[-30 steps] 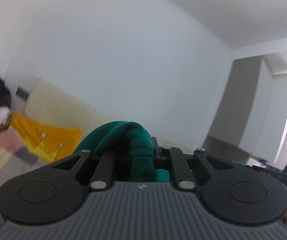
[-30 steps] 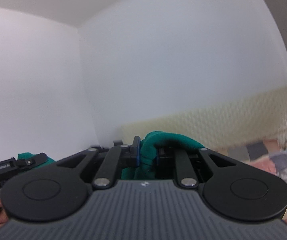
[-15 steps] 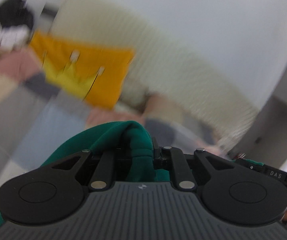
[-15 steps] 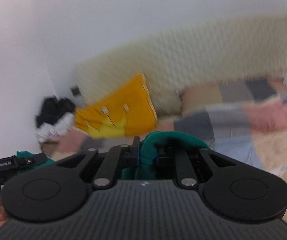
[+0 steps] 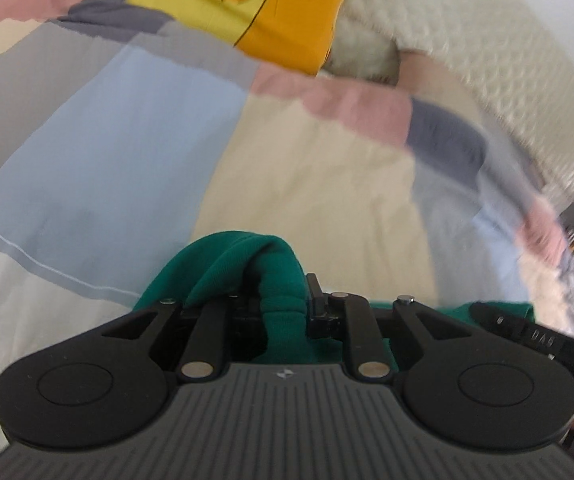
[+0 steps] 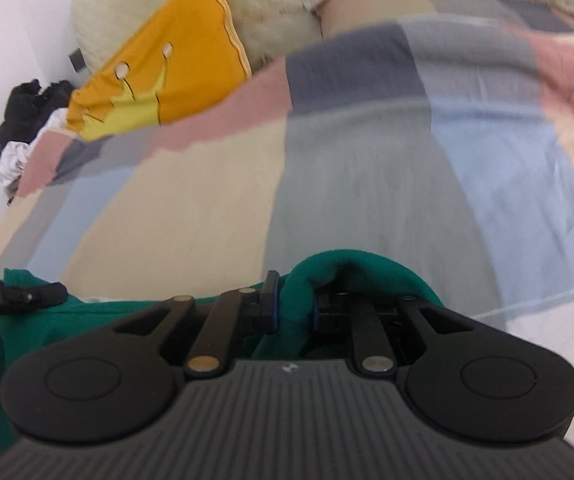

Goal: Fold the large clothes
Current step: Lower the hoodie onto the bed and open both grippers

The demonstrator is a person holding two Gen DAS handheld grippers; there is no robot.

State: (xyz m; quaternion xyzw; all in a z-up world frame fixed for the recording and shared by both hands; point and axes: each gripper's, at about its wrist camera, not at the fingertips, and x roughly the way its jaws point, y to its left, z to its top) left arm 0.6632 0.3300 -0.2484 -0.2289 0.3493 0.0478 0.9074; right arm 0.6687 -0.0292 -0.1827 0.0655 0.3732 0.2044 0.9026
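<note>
- Left gripper (image 5: 283, 300): jaws opening, bunched green garment (image 5: 247, 264) between them, pads touching the cloth.
- Right gripper (image 6: 295, 304): nearly closed, clamped on another fold of green garment (image 6: 351, 272).
- Garment at 6 o'clock in both wrist views, above patchwork bedspread (image 5: 307, 168).
- Orange crown pillow (image 5: 271, 12) at 12 o'clock in left view, 10 o'clock in right (image 6: 175, 68).
- Dark clothes pile (image 6: 27, 104) at 9 o'clock, right view.

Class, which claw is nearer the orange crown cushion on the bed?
Left. The left claw, opening with the green garment between its jaws, faces the orange crown cushion almost straight ahead; the right claw sees it farther off, to its left.
</note>
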